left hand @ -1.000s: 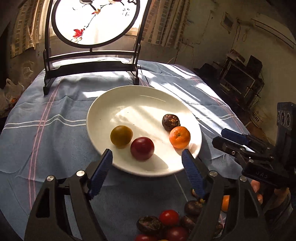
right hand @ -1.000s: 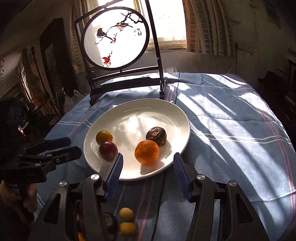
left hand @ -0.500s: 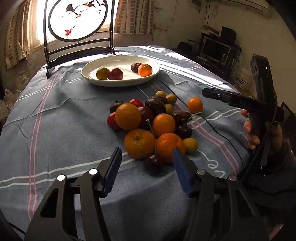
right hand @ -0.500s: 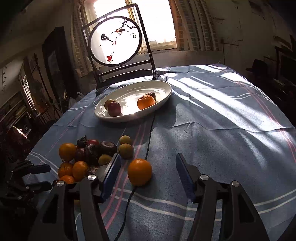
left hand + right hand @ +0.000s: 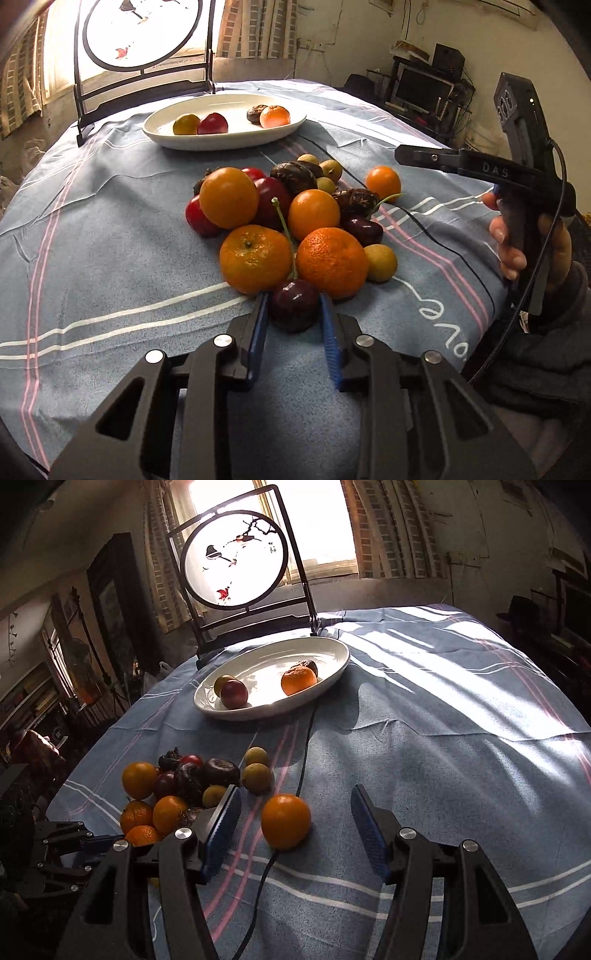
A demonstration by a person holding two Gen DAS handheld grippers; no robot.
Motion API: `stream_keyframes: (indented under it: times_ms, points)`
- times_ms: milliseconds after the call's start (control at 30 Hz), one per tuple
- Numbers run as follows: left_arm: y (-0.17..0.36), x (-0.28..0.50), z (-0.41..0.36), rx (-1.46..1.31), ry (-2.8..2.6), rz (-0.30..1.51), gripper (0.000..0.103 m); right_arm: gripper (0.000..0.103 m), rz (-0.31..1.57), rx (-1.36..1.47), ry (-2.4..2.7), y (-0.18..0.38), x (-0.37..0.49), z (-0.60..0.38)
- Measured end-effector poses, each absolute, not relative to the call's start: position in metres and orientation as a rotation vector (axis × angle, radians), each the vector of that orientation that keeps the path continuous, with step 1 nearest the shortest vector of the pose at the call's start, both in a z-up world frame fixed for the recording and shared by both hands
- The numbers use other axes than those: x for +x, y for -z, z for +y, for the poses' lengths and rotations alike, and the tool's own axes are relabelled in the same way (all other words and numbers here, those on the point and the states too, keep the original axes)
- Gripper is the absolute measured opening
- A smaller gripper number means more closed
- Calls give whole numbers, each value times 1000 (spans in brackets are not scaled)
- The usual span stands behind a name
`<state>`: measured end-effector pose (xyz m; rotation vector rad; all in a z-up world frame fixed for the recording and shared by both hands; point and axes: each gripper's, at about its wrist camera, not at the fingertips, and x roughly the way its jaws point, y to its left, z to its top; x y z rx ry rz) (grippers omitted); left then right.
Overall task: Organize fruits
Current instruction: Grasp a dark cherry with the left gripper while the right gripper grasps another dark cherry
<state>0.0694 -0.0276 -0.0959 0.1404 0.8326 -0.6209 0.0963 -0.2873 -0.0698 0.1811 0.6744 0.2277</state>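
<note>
The left tongs are clenched on a dark red plum, which is pressed between the two blue pads at the near edge of a heap of fruit. The plum rests on the blue striped cloth that covers the counter, and two oranges are touched by it on its far side. The right tongs are held released, and a single orange is seen between their pads, apart from both; this orange lies on the cloth just right of the heap, beside a black cable. At the far side of the counter a white oval plate is set, on which a yellow-green fruit, a red fruit, a dark wrinkled fruit and an orange are kept. Behind the plate a round painted screen is stood in a dark frame. At the right of the left view, a hand is wrapped around the handle of the right tongs.
</note>
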Motion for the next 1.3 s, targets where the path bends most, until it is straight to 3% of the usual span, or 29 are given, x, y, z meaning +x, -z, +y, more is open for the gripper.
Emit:
stream_keyframes:
  times_ms: [267, 433, 533, 600, 633, 1067, 1133, 1167, 1300]
  points:
    - [74, 55, -13, 77, 622, 764, 26, 62, 663, 120, -373, 67, 85, -272]
    - [61, 55, 8, 53, 548, 740, 26, 62, 806, 168, -515, 84, 75, -252]
    - [62, 58, 15, 38, 533, 748, 26, 56, 849, 209, -532, 92, 72, -242]
    - [65, 61, 17, 24, 530, 760, 26, 40, 829, 207, -484, 92, 74, -239]
    - [67, 61, 16, 18, 532, 766, 26, 37, 832, 211, -468, 92, 77, -237]
    - [71, 62, 17, 9, 538, 772, 26, 38, 926, 241, -443, 96, 97, -219]
    - [71, 63, 17, 9, 534, 771, 26, 34, 925, 253, -443, 97, 97, -219]
    - [71, 63, 18, 7, 532, 769, 26, 26, 927, 283, -460, 98, 97, -221]
    - [67, 63, 21, 1, 527, 757, 26, 26, 900, 306, -473, 92, 90, -225]
